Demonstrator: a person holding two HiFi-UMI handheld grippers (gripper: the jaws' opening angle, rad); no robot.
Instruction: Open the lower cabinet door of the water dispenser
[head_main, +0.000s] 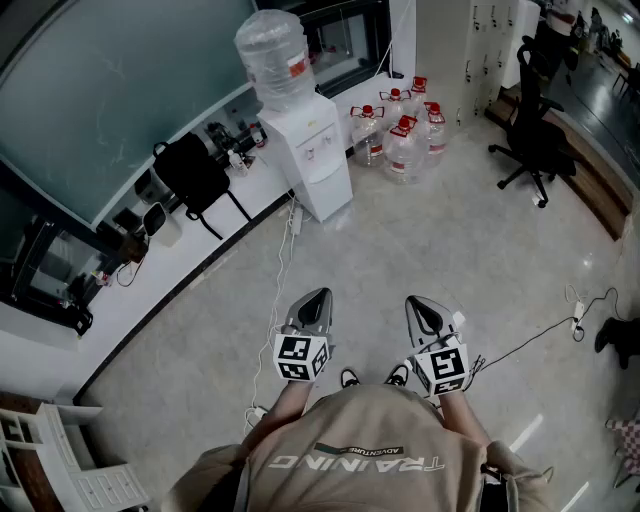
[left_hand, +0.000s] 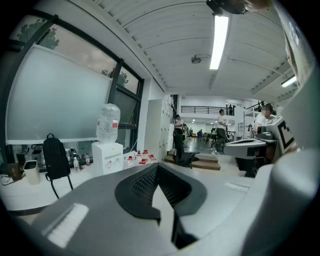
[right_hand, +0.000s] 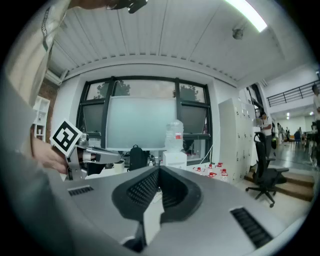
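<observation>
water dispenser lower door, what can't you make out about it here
- Head view: lower cabinet door too small to show any handle.
- Left gripper view: left hand-held gripper hides the base of the water dispenser.
- Right gripper view: right hand-held gripper hides most of it.

Red-capped water jugs (head_main: 400, 135) are standing clustered on the floor at one o'clock in the head view. A black office chair (head_main: 535, 140) is sitting at two o'clock. A black backpack (head_main: 190, 172) is leaning at ten o'clock.
</observation>
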